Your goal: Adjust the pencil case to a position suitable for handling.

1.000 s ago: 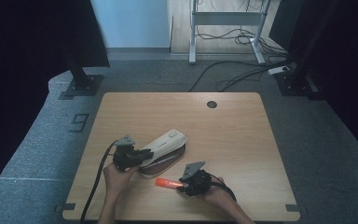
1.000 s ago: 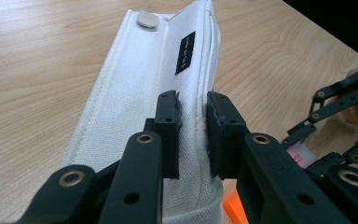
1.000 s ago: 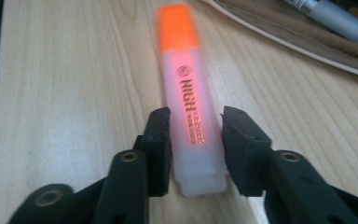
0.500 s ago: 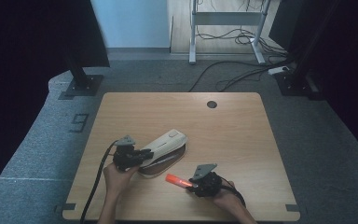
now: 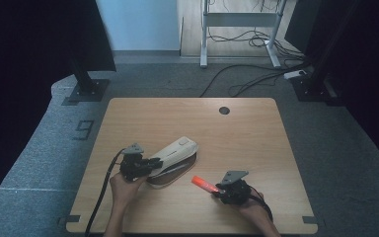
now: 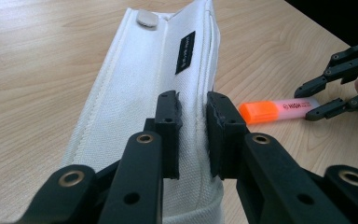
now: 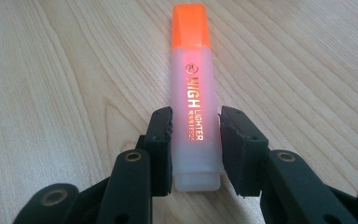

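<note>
Two grippers at work here: our left gripper [image 6: 193, 135] is clamped on the edge of the white pencil case [image 6: 168, 74], which lies at the table's [image 5: 256, 138] near-left part. Our right gripper [image 7: 196, 140] holds the orange highlighter [image 7: 193, 88] just above the wood, jaws snug around its barrel. Nothing lies between marker and case, and a dark grommet [image 5: 224, 110] sits far off. Since a second ago, we've carried the highlighter rightward, away from the case.

pencil case [image 6: 135, 93]: white fabric, black label, grey snap | highlighter [image 7: 192, 88]: pale pink body, orange cap, gold lettering | table [image 5: 256, 143]: light wood grain | jaws: black
</note>
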A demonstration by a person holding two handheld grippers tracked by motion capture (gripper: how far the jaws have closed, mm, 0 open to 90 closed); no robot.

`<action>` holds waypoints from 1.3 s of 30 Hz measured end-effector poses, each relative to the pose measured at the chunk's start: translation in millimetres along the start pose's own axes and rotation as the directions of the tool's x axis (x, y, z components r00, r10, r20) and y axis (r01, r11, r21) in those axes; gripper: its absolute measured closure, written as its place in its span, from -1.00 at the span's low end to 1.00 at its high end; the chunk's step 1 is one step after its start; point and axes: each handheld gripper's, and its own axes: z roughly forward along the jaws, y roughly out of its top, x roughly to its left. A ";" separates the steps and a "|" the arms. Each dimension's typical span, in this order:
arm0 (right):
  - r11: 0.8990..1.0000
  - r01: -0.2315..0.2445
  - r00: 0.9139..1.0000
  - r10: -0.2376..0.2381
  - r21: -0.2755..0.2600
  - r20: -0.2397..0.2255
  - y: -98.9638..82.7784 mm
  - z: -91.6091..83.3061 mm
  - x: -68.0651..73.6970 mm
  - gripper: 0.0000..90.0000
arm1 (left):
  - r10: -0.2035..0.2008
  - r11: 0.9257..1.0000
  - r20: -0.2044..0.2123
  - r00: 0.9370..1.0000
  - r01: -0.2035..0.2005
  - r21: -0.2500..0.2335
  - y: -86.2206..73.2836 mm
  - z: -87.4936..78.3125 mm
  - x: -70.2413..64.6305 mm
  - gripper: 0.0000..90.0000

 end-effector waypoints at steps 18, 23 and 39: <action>0.988 0.085 0.995 -0.079 0.127 -0.054 21.7 6.8 -5.5 0.29 | 0.002 1.000 0.004 1.000 -0.002 0.004 -0.2 0.5 0.2 0.67; 0.987 0.079 0.996 -0.072 0.141 -0.054 24.6 7.6 -5.0 0.43 | 0.002 1.000 0.003 1.000 -0.002 0.005 -0.2 0.7 0.0 0.67; 0.991 0.045 0.999 -0.042 0.126 -0.028 26.4 2.3 -3.4 0.44 | 0.007 1.000 -0.003 1.000 -0.007 -0.005 0.1 -0.4 -0.8 0.68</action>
